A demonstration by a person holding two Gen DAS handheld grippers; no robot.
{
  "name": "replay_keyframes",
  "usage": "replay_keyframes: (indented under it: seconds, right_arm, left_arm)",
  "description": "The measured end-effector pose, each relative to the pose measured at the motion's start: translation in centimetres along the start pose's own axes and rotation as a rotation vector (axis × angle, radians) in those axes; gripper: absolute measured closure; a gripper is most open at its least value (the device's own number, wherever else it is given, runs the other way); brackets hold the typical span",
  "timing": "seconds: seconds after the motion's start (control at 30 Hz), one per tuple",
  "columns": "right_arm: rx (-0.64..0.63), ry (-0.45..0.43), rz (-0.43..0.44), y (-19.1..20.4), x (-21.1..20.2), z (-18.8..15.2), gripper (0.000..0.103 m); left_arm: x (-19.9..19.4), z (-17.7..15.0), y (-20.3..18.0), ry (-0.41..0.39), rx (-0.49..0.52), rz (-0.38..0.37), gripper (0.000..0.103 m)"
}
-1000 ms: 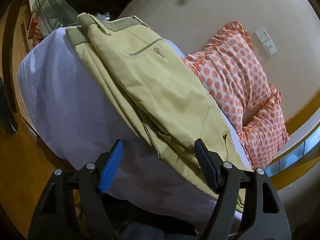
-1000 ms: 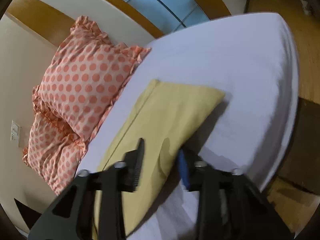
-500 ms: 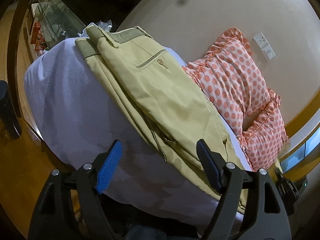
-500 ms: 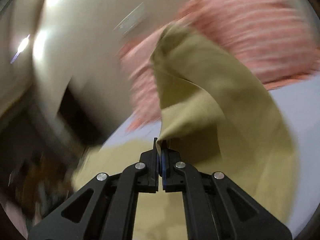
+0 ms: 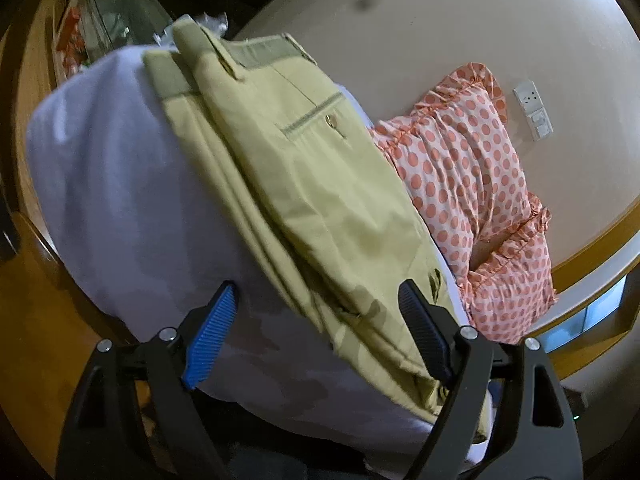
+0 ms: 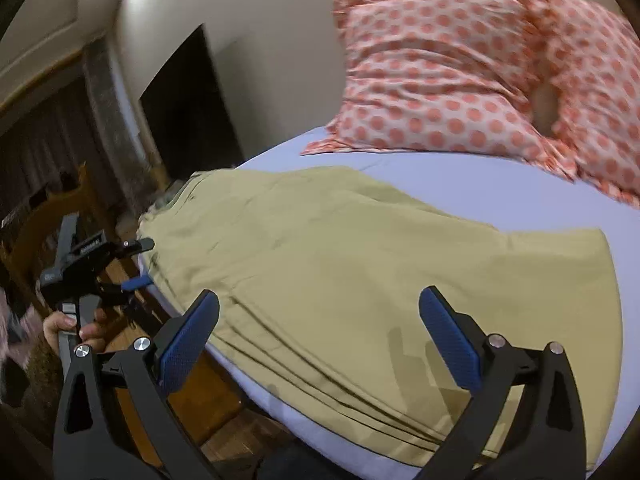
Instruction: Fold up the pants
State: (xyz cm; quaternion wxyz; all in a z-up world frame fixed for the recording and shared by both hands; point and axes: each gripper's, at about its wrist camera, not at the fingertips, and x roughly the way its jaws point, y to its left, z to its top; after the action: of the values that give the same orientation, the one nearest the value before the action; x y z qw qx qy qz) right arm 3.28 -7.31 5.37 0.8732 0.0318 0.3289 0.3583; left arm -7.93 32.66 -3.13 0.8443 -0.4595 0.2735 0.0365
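Note:
Khaki pants (image 5: 304, 184) lie folded on the lilac bed sheet (image 5: 120, 200), waistband and buttoned back pocket at the far end. In the right wrist view the pants (image 6: 360, 264) lie flat along the bed's near edge. My left gripper (image 5: 320, 332) is open and empty, its fingers on either side of the pants' near end. It also shows in the right wrist view (image 6: 136, 264), held by a hand at the bed's left edge. My right gripper (image 6: 320, 336) is open and empty, just above the pants.
Two orange polka-dot pillows (image 6: 460, 80) lean on the wall at the head of the bed. A wooden floor (image 5: 36, 320) lies beside the bed. A glass cabinet (image 5: 100, 12) stands beyond the far end. A wall socket (image 5: 534, 114) sits above the pillows.
My right gripper held a pants leg end shut half a second ago; it has let go and now stands open over the flat pants. The left gripper has edged closer.

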Motion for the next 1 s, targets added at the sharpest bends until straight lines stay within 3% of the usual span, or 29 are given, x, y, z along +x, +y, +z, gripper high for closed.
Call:
replay_keyframes:
  seconds: [0.17, 0.37, 0.47, 0.53, 0.6, 0.67, 0.7, 0.73, 0.77, 0.87, 1.0]
  right_arm:
    - [0.096, 0.046, 0.024, -1.5, 1.5, -0.4, 0.001]
    - [0.128, 0.057, 0.027, -2.2, 2.1, -0.6, 0.001]
    - [0.145, 0.053, 0.037, -2.5, 2.0, -0.8, 0.001]
    - [0.149, 0.045, 0.042, -2.6, 1.8, -0.8, 0.001]
    - [0.153, 0.035, 0.047, -2.8, 1.4, -0.8, 0.001]
    - [0.161, 0.02, 0.049, -3.2, 0.9, -0.9, 0.001]
    - [0.165, 0.014, 0.048, -3.4, 0.7, -0.8, 0.001]
    - [0.172, 0.005, 0.049, -3.6, 0.4, -0.9, 0.001]
    - [0.179, -0.005, 0.051, -3.9, 0.1, -0.9, 0.001]
    - [0.198, -0.034, 0.053, -4.9, -0.9, -1.2, 0.001]
    - [0.235, -0.077, 0.046, -6.7, -2.8, -1.6, 0.001]
  left_arm:
    - [0.5, 0.4, -0.8, 0.017, -0.03, 0.042, 0.016]
    - [-0.6, 1.5, -3.5, -0.003, 0.023, 0.007, 0.016]
    - [0.1, 3.2, -3.2, -0.009, -0.011, 0.017, 0.016]
    - [0.7, 4.8, -2.0, -0.042, -0.056, 0.063, 0.021]
    - [0.9, 5.9, -0.9, -0.055, -0.115, 0.024, 0.021]
    - [1.1, 6.6, -0.3, -0.051, -0.174, 0.006, 0.032]
    - [1.1, 6.9, -0.3, -0.051, -0.183, 0.013, 0.05]
    - [1.0, 7.1, -0.3, -0.057, -0.177, 0.019, 0.08]
    - [0.9, 7.3, -0.5, -0.06, -0.159, 0.052, 0.091]
    - [1.4, 7.8, -2.0, -0.05, -0.068, 0.146, 0.094]
    - [1.9, 7.5, -7.3, -0.079, 0.154, 0.327, 0.096]
